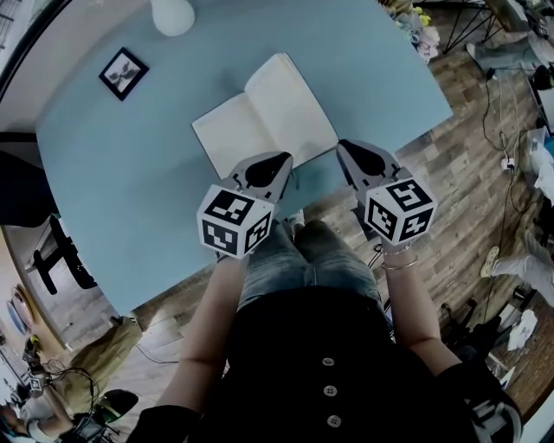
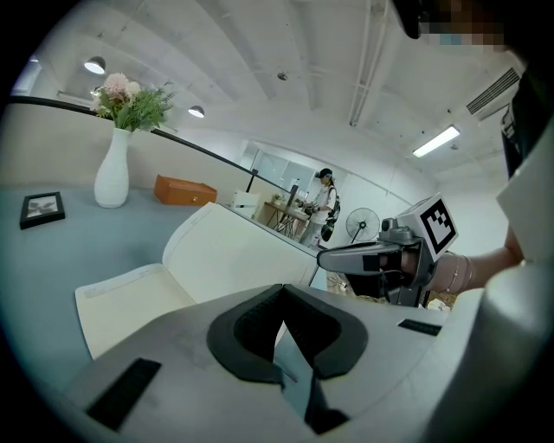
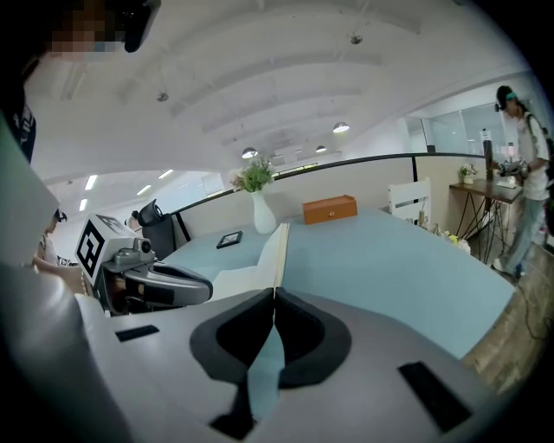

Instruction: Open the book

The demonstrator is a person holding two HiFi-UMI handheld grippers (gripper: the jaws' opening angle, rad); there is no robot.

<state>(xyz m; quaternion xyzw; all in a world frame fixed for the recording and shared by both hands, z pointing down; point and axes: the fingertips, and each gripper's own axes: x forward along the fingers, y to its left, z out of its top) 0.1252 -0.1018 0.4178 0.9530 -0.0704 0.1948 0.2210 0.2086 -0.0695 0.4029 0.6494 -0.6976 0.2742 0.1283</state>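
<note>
Blue tabletop (image 1: 104,190) carries a small framed picture (image 1: 123,73), a white vase (image 1: 171,13) and the book (image 1: 260,121), which lies open mid-table with its right half tilted up. The left gripper (image 1: 273,161), jaws together and empty, hovers at the book's near edge; the right gripper (image 1: 348,149) is likewise closed and empty. Opening looks nearly done: the raised half likely needs pressing flat.

You are viewing matt, cream paper pages in the book (image 1: 264,117). The table (image 1: 130,190) is presenting a smooth, matt surface.
</note>
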